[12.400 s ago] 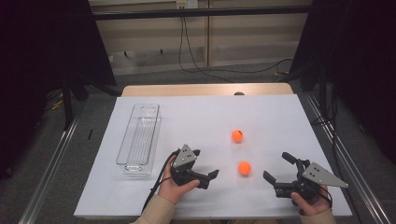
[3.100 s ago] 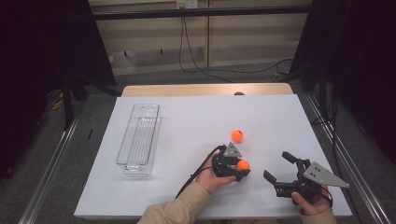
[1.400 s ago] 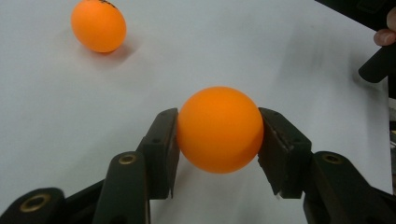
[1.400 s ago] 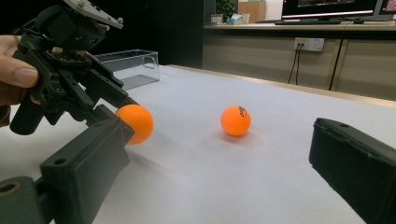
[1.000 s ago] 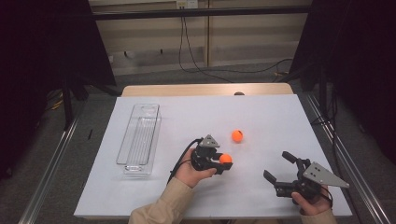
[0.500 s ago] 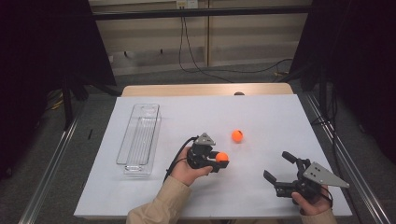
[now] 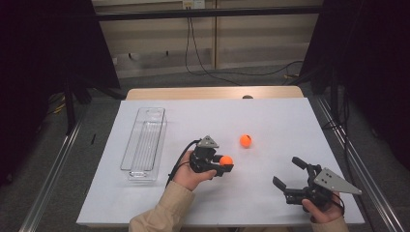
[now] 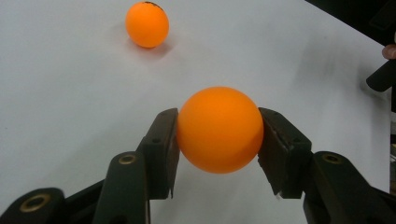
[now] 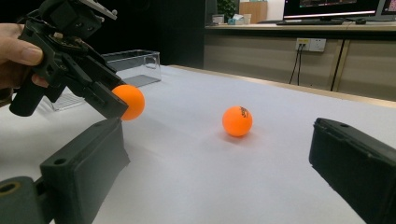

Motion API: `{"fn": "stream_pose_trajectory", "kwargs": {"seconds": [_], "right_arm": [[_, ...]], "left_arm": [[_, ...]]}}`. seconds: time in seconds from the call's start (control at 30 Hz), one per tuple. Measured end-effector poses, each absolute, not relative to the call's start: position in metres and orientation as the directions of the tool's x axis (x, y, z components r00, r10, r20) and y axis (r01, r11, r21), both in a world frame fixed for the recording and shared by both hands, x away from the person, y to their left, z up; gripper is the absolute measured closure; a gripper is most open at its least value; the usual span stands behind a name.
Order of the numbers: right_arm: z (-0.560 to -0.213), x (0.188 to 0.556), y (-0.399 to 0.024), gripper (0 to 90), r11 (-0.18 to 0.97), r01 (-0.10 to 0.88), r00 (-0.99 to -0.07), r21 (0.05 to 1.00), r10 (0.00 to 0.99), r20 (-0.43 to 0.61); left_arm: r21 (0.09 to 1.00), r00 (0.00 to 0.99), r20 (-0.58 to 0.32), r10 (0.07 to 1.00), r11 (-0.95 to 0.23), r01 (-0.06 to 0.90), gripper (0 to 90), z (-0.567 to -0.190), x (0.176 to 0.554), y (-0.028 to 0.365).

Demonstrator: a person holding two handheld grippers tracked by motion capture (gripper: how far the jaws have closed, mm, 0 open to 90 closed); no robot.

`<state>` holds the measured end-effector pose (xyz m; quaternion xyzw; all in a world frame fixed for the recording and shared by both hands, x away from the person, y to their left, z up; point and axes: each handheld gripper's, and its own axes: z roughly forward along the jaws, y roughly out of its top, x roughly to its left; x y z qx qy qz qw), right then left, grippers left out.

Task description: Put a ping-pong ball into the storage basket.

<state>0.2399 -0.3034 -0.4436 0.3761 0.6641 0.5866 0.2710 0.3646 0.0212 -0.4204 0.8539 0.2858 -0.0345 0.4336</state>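
My left tool [image 7: 223, 164] grips one orange ball [image 8: 219, 129], lifted off the white tabletop [image 7: 270, 121]. The second ball [image 7: 245, 140] sits nearby, open surface around it. The clear tray [image 7: 145, 144] lines the left edge. My right tool [image 7: 289, 176] gapes wide, near the front edge.

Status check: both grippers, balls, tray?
Left gripper shut on ball, lifted. Right gripper open, idle. Second ball loose on the table. Tray empty, path clear.

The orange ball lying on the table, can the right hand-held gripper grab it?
Probably yes. The right hand-held gripper is open, and only bare white table lies between it and the loose ball. The left hand-held gripper, holding the other ball, sits off to the side.
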Motion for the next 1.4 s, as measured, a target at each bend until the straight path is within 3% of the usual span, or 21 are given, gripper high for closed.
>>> {"fn": "stream_pose_trajectory", "kwargs": {"seconds": [1.4], "right_arm": [[-0.443, 0.240, -0.303, 3.5, 0.029, 0.179, -0.572, 0.983, 0.816, 0.080]], "left_arm": [[0.725, 0.803, -0.319, 0.504, -0.416, 0.549, 50.8, -0.408, 0.373, 0.044]]}}
